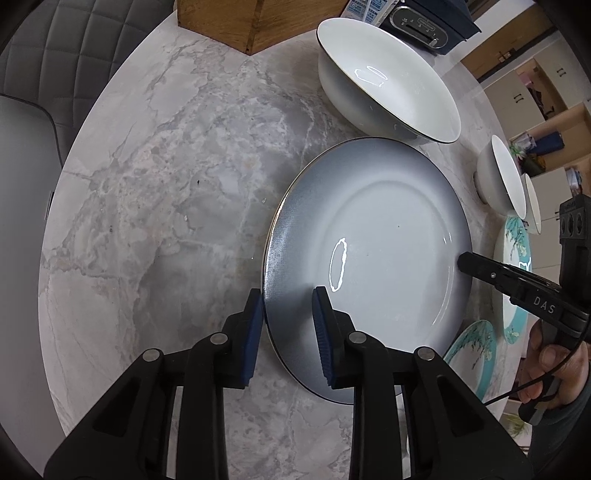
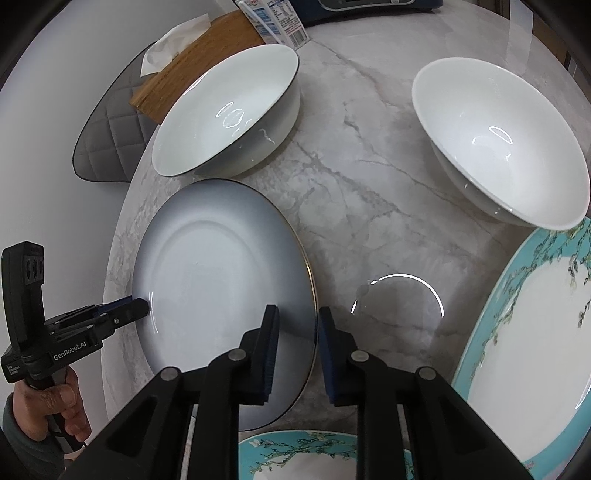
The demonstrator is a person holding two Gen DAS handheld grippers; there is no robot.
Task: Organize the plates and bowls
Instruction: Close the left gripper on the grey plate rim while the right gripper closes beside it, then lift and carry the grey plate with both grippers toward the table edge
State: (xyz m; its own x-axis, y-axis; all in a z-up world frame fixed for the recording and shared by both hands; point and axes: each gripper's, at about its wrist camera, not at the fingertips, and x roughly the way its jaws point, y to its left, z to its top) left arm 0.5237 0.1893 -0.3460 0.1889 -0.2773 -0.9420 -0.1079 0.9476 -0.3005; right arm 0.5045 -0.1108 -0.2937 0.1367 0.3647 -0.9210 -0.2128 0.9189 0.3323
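A grey plate (image 1: 369, 240) with a thin dark rim lies flat on the marble table (image 1: 166, 184). My left gripper (image 1: 287, 297) straddles its left rim, one blue pad outside the edge and one on the inner slope, shut on it. In the right wrist view the same plate (image 2: 221, 266) has its right rim between the pads of my right gripper (image 2: 298, 314), also shut on it. Each gripper shows in the other's view: the right gripper (image 1: 463, 262) and the left gripper (image 2: 142, 305) pinch opposite edges. A dark-rimmed white bowl (image 2: 229, 110) and a plain white bowl (image 2: 498, 147) stand behind the plate.
Two teal floral plates (image 2: 535, 350) (image 2: 314, 458) lie to the right and at the near edge. A wooden tissue box (image 2: 199, 59), a carton and a dark appliance (image 1: 424, 26) stand at the back. A grey quilted chair (image 1: 74, 55) sits beyond the table's left edge.
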